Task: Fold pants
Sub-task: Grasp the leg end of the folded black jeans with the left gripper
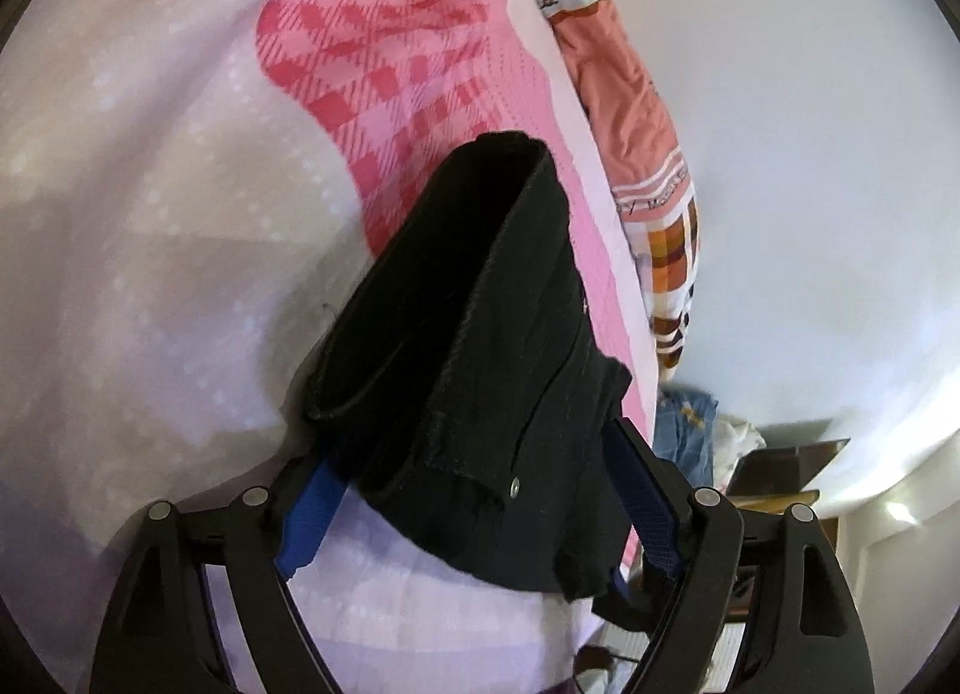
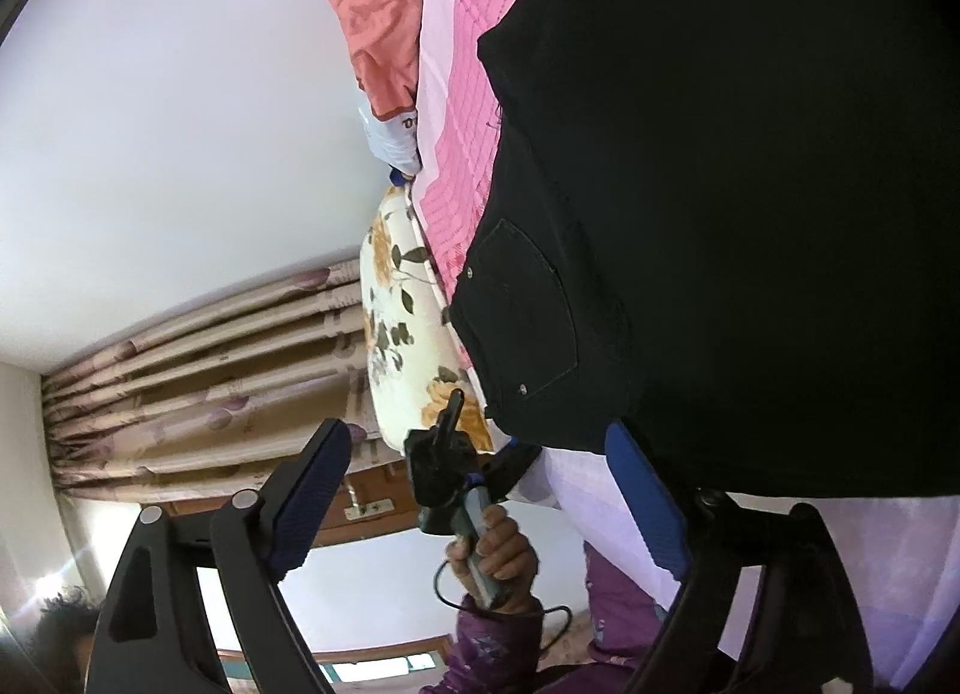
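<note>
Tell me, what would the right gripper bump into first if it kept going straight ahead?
Probably the flowery pillow, right ahead of the open right gripper. The black pants sit off to one side by one finger. Depth is hard to judge here.

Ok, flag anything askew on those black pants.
The black pants are folded but uneven: in the left wrist view a loose corner juts out by the left gripper, beside its right finger, past the neat edge.
</note>
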The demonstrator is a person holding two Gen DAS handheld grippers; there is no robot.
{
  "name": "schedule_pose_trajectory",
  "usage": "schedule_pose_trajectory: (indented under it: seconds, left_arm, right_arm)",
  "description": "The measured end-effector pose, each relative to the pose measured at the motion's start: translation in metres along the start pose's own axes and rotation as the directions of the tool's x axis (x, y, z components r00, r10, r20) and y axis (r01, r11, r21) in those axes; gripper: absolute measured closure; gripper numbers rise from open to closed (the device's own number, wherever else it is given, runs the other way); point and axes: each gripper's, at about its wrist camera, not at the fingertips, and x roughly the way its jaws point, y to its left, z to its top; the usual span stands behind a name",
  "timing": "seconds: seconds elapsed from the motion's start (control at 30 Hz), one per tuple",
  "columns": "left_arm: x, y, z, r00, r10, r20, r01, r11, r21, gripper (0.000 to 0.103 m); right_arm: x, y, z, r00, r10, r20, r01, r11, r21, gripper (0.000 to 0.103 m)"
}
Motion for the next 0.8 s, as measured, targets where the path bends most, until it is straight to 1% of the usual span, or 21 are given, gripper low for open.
schedule_pose_trajectory:
  seconds: [0.07, 0.1, 0.13, 0.17, 0.23, 0.3, 0.33, 0.4, 0.47, 0.5, 0.53, 0.57, 0.6, 0.63, 0.67, 0.73, 0.8]
  left_arm:
    - [-0.003, 0.008, -0.006, 0.997, -0.047, 0.068, 0.049, 0.998, -0.038, 0.02]
    - [-0.006, 0.014, -0.012, 0.991, -0.079, 0.113, 0.085, 0.995, -0.051, 0.019]
    - [-0.007, 0.017, -0.016, 0.984, -0.101, 0.146, 0.108, 0.993, -0.045, 0.019]
    - [-0.008, 0.017, -0.017, 0.983, -0.101, 0.156, 0.108, 0.994, -0.031, 0.019]
    - [-0.004, 0.007, -0.019, 0.986, -0.067, 0.156, 0.063, 0.998, 0.029, 0.015]
    - [0.001, -0.004, -0.02, 0.987, -0.051, 0.155, 0.038, 0.995, 0.087, 0.003]
    - [0.005, -0.011, -0.021, 0.987, -0.035, 0.157, 0.016, 0.992, 0.121, 0.001]
    - [0.011, -0.022, -0.022, 0.986, 0.009, 0.167, -0.039, 0.984, 0.175, 0.0]
    - [0.012, -0.022, -0.022, 0.985, 0.007, 0.172, -0.042, 0.979, 0.199, 0.001]
    - [0.012, -0.022, -0.022, 0.986, -0.003, 0.165, -0.032, 0.978, 0.207, 0.001]
    - [0.013, -0.023, -0.021, 0.988, 0.002, 0.152, -0.035, 0.976, 0.214, 0.001]
    - [0.014, -0.025, -0.019, 0.991, 0.019, 0.13, -0.048, 0.973, 0.225, 0.005]
    - [0.013, -0.024, -0.018, 0.992, 0.03, 0.123, -0.058, 0.972, 0.227, 0.032]
    - [0.011, -0.021, -0.015, 0.989, 0.075, 0.129, -0.102, 0.971, 0.218, 0.056]
    - [0.008, -0.016, -0.011, 0.985, 0.108, 0.132, -0.134, 0.97, 0.205, 0.072]
    - [0.007, -0.007, -0.008, 0.99, 0.083, 0.116, -0.101, 0.982, 0.16, 0.074]
    - [0.005, -0.016, -0.013, 0.985, 0.098, 0.139, -0.124, 0.973, 0.195, 0.075]
  right_arm:
    - [-0.001, -0.003, 0.0, 1.0, 0.011, 0.002, -0.012, 1.0, 0.014, 0.017]
    - [-0.002, -0.003, 0.0, 1.0, 0.015, 0.002, -0.015, 1.0, 0.019, 0.016]
    - [-0.003, -0.003, 0.0, 1.0, 0.019, 0.003, -0.019, 1.0, 0.021, 0.016]
    - [-0.003, -0.003, 0.0, 1.0, 0.02, 0.003, -0.02, 1.0, 0.023, 0.015]
    - [-0.002, -0.005, 0.0, 1.0, 0.022, -0.001, -0.022, 0.999, 0.027, 0.015]
    - [-0.001, -0.005, -0.001, 1.0, 0.025, -0.007, -0.025, 0.999, 0.028, 0.015]
    - [0.0, -0.005, -0.002, 1.0, 0.025, -0.011, -0.025, 0.999, 0.028, 0.014]
    - [-0.001, -0.005, -0.003, 1.0, 0.028, -0.01, -0.028, 0.999, 0.031, 0.013]
    - [-0.002, -0.006, -0.003, 0.999, 0.034, -0.006, -0.034, 0.999, 0.037, 0.012]
    - [-0.003, -0.007, -0.004, 0.999, 0.035, -0.003, -0.035, 0.999, 0.04, 0.011]
    - [-0.004, -0.008, -0.004, 0.999, 0.036, 0.002, -0.036, 0.998, 0.045, 0.011]
    - [-0.005, -0.009, -0.004, 0.999, 0.037, 0.005, -0.037, 0.998, 0.049, 0.01]
    - [-0.005, -0.01, -0.004, 0.999, 0.038, 0.008, -0.039, 0.998, 0.054, 0.01]
    - [-0.005, -0.011, -0.004, 0.999, 0.04, 0.008, -0.041, 0.997, 0.06, 0.01]
    - [-0.004, -0.011, -0.004, 0.999, 0.04, 0.007, -0.041, 0.997, 0.062, 0.01]
    - [-0.004, -0.011, -0.005, 0.999, 0.038, 0.002, -0.038, 0.998, 0.059, 0.01]
    - [-0.006, -0.009, -0.004, 0.999, 0.04, 0.01, -0.04, 0.998, 0.051, 0.01]
